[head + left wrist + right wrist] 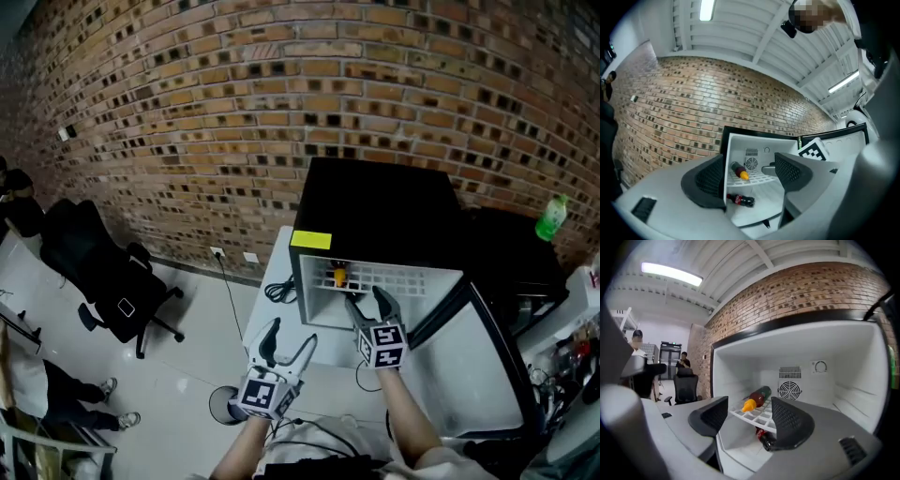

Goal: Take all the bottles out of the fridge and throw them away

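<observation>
A black mini fridge [380, 202] stands on a white table with its door [478, 366] swung open to the right. On its wire shelf [761, 414] lies a dark bottle with a yellow cap [339, 276] [739, 171] [757, 399]. Below it, a cola bottle [740, 200] [765, 439] lies on the fridge floor. My right gripper [366, 300] [749, 418] is open just before the fridge opening, holding nothing. My left gripper [289, 339] [750, 176] is open too, lower and to the left, farther from the fridge, and holds nothing.
A green bottle [551, 217] stands on a dark surface right of the fridge. A black cable [279, 291] lies coiled on the table's left edge. A black office chair [103, 272] and a round dark object [225, 405] are on the floor to the left.
</observation>
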{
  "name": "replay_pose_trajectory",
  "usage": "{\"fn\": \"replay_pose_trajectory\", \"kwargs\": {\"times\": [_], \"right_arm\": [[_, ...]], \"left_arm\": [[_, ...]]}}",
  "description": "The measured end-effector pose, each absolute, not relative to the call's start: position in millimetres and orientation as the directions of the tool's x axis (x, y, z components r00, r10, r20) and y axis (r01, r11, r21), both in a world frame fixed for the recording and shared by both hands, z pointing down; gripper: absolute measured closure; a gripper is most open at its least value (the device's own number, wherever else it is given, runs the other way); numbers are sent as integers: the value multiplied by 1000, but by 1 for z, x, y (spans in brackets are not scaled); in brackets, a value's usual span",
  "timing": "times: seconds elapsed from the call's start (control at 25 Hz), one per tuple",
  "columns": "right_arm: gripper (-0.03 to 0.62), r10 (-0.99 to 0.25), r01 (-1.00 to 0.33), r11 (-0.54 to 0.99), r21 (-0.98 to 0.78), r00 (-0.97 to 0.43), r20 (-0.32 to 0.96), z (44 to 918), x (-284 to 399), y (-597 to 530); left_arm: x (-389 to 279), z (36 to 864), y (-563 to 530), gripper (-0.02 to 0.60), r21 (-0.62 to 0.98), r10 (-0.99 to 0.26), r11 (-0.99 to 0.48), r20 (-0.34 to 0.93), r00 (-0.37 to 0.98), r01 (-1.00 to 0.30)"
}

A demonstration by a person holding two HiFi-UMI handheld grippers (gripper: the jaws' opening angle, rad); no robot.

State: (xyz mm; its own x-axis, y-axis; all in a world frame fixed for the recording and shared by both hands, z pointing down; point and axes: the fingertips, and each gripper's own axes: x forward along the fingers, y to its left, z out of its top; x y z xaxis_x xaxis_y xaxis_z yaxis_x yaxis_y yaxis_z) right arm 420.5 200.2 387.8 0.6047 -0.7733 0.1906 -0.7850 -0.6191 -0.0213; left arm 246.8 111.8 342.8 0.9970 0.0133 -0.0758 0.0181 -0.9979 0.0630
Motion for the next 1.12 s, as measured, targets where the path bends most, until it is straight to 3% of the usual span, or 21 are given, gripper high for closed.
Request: {"fn": "replay_pose_trajectory", "kwargs": {"times": [0.16, 0.24, 0.44, 0.68, 0.84, 1.12], "right_arm": [[275, -769, -801, -598, 33, 584, 260, 404, 447, 149], [304, -758, -797, -603, 36, 586, 286, 414, 457, 130], [312, -634, -709, -702, 70, 666, 392, 444, 484, 117], [387, -596, -676, -737, 26, 668, 445, 456, 491, 105], [417, -637, -691, -723, -26, 651, 412, 453, 489, 113], [428, -732, -750, -661, -14, 641, 229, 403, 462, 152]], "left_arm": [[235, 322, 102, 232, 106, -39, -994, -71, 997, -31], [227, 328, 91, 232, 90, -64, -994, -60, 996, -58], [208, 328, 74, 232, 113, -129, -986, -49, 990, -123], [194, 332, 68, 232, 112, -134, -985, -39, 990, -129], [191, 334, 71, 232, 121, -126, -985, -36, 991, -121], [186, 339, 73, 232, 121, -92, -989, -24, 996, -88]]}}
